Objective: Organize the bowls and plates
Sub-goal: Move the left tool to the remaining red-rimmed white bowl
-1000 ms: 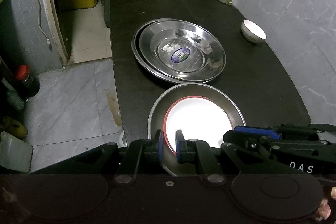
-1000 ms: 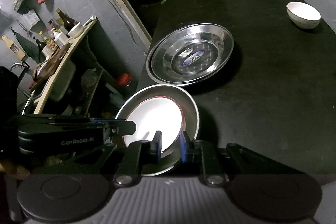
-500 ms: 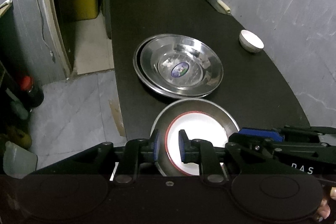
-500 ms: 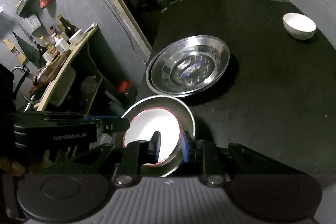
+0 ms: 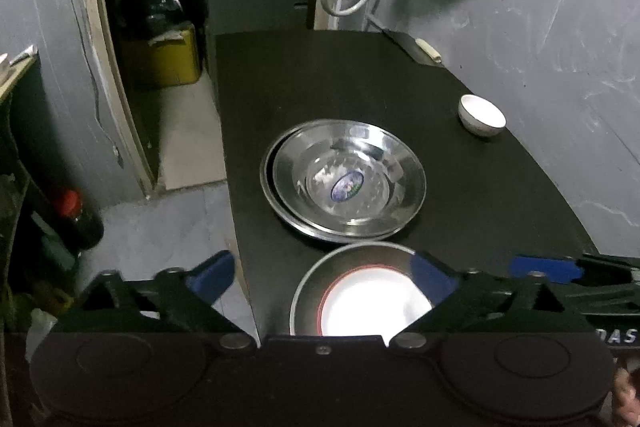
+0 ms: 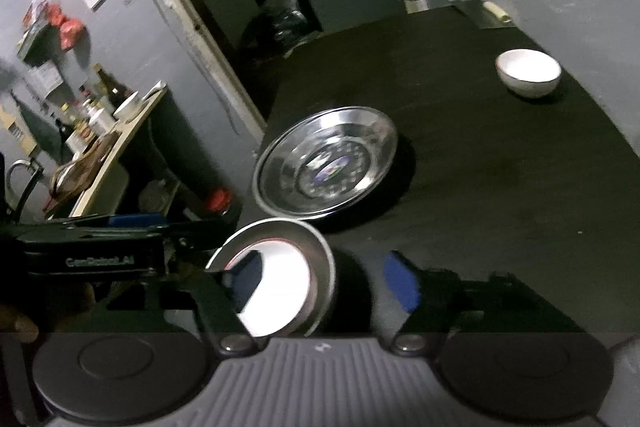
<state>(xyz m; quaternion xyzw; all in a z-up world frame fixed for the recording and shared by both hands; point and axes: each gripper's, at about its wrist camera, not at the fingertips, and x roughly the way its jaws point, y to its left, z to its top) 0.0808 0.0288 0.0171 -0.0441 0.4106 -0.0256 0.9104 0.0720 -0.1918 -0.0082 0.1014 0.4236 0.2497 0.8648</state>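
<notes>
Both tools' jaws have just been opening. Left tool (image 5: pixel 324 277) stands wide, blue pads clear of everything, nothing gripped. Right tool (image 6: pixel 326 279) is also spread wide, not gripping; view is motion-blurred.

Nearest: steel plate (image 5: pixel 352 259) on the near edge of the black bench (image 5: pixel 500 195), with a white red-rimmed plate (image 5: pixel 372 311) nested inside it. Steel rim is shiny and round; the white plate is overexposed, so no surface detail. In the right wrist view the same pair, steel (image 6: pixel 320 255) and white (image 6: pixel 280 291), lies between the spread fingers, left finger (image 6: pixel 244 279) over the white plate; contact can't be told.

Just beyond, apart from that pair: two stacked steel basins (image 5: pixel 344 179), upper one offset right, an oval blue sticker (image 5: pixel 346 185) at centre.

Far right: small white bowl (image 5: pixel 482 115), upright, well apart from the rest.
</notes>
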